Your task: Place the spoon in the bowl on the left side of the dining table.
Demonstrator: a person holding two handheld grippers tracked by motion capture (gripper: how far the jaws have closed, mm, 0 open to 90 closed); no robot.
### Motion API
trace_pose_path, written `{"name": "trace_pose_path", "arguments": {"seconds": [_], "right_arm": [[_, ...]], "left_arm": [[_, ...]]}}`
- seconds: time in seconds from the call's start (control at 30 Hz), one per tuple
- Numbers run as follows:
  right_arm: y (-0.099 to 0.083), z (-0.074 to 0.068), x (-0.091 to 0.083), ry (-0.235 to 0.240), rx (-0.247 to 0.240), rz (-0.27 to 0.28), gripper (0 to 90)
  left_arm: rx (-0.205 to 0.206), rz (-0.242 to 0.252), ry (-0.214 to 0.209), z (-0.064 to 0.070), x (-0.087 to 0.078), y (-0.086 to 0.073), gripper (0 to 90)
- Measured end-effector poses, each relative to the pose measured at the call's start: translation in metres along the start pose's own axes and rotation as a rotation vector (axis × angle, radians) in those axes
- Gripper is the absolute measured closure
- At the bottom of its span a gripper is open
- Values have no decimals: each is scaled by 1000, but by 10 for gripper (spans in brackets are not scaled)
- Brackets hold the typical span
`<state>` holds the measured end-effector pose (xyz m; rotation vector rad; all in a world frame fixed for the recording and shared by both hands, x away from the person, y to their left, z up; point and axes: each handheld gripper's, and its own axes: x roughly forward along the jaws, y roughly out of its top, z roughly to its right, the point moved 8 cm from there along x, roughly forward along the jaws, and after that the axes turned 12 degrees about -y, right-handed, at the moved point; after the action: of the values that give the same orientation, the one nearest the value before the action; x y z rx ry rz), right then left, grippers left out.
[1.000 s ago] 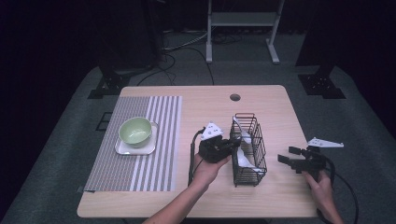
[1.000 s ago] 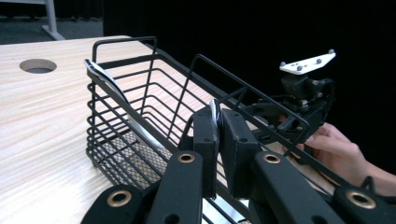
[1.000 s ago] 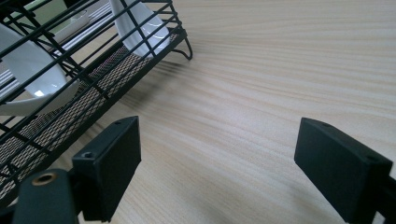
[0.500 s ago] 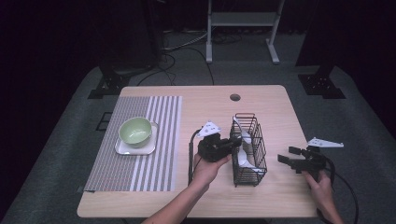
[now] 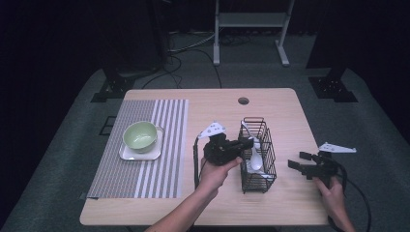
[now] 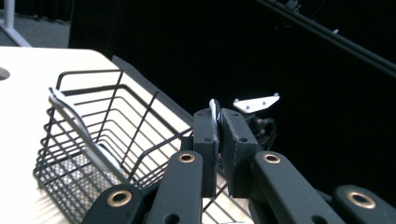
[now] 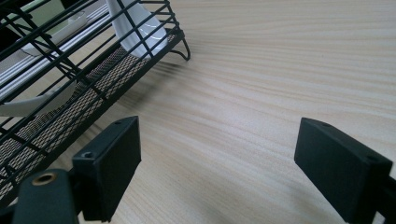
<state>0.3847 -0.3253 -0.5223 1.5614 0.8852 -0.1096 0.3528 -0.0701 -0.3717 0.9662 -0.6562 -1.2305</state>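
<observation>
Pale wood table carries a black wire basket holding a white spoon, whose thin handle tip the left gripper pinches at the basket's rim. Lifting straight up should clear the wires. Right gripper rests wide apart, empty, near the basket.

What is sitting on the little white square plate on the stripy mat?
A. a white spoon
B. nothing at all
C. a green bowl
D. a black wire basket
C. The round pale green bowl sits on the white square plate, over on the grey striped placemat.
</observation>
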Motion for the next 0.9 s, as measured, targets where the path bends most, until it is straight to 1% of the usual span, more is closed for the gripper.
{"name": "trace_pose_path", "arguments": {"seconds": [0.1,0.23,0.27,0.4,0.47,0.67,0.9], "right_arm": [[0,0,0,-1,2,-1,136],[0,0,0,-2,-2,1,136],[0,0,0,-3,2,-1,136],[0,1,0,-4,3,-2,136],[0,1,1,-6,1,-2,136],[-1,1,1,-11,4,-7,136],[-1,2,2,-18,2,-13,136]], "left_arm": [[-8,14,-18,5,0,5,849],[-7,18,-28,10,1,9,850],[-11,25,-31,11,1,11,850],[-23,28,-41,12,0,15,850],[-38,40,-49,12,-1,17,850],[-44,56,-54,13,-5,23,850],[-53,88,-68,16,-11,34,850]]}}
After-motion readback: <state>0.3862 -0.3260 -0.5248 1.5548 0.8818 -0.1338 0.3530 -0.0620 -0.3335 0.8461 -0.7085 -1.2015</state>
